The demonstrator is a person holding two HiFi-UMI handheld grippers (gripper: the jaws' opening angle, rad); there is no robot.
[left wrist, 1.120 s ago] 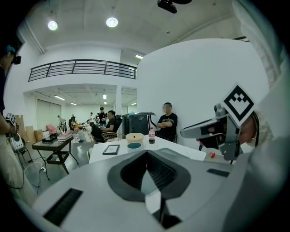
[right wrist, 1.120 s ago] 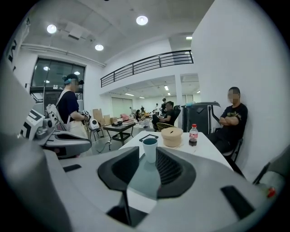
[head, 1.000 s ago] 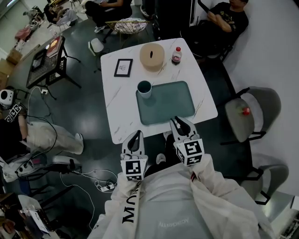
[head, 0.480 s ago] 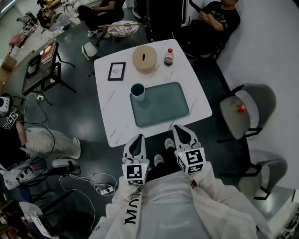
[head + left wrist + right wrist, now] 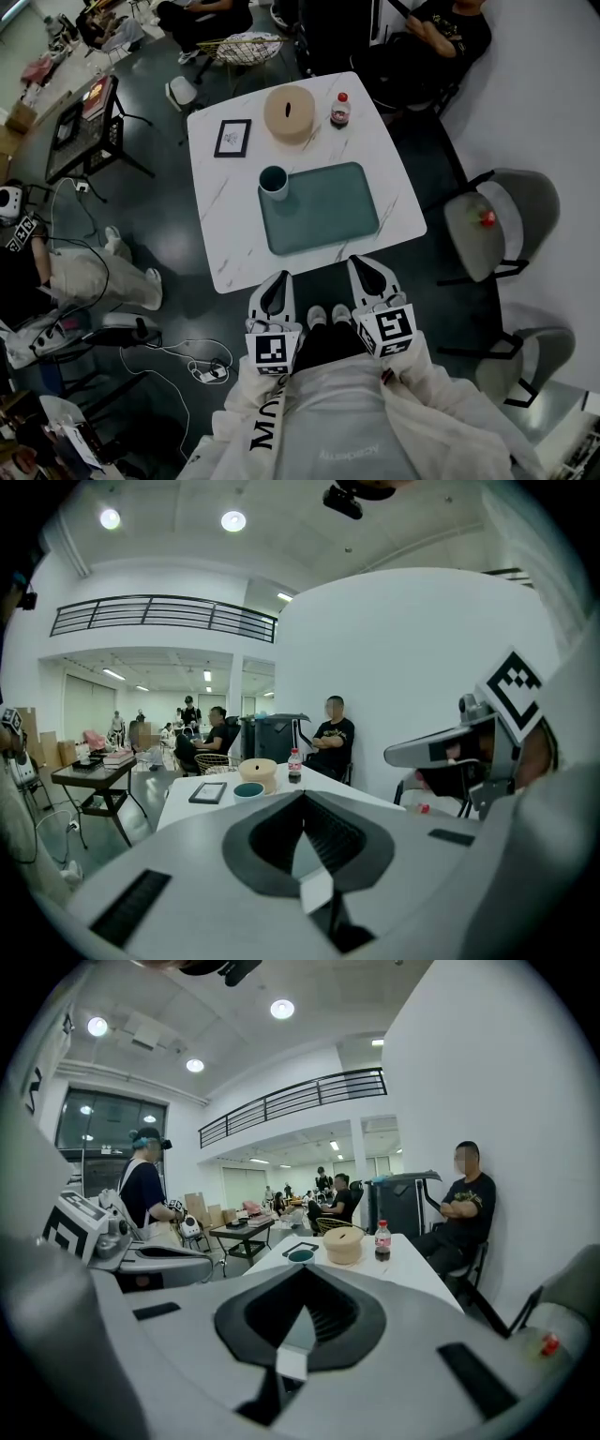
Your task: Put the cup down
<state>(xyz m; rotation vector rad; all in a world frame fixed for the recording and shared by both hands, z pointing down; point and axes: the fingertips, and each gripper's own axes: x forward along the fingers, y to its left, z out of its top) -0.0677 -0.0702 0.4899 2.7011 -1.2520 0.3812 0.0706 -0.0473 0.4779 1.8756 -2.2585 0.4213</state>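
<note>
The dark teal cup (image 5: 274, 181) stands upright at the far left corner of the teal tray (image 5: 328, 211) on the white marble table (image 5: 225, 234). Nothing holds it. It also shows small in the left gripper view as the cup (image 5: 248, 790) and in the right gripper view as the cup (image 5: 301, 1255). My left gripper (image 5: 275, 279) hangs off the table's near edge, close to my body, shut and empty. My right gripper (image 5: 360, 263) sits beside it at the table's near edge, also shut with nothing in it. Both pairs of jaws, left gripper (image 5: 302, 799) and right gripper (image 5: 305, 1275), are pressed together.
Behind the tray are a round tan container (image 5: 290, 112), a small bottle with a red cap (image 5: 339, 110) and a framed picture (image 5: 232, 138). Grey chairs (image 5: 497, 220) stand to the right. A black side table (image 5: 80, 122) and floor cables (image 5: 187, 361) lie left. People sit beyond the table.
The table has slid slightly up and left in the head view, and my shoes now show between the grippers. The cup stays where it was on the tray.
</note>
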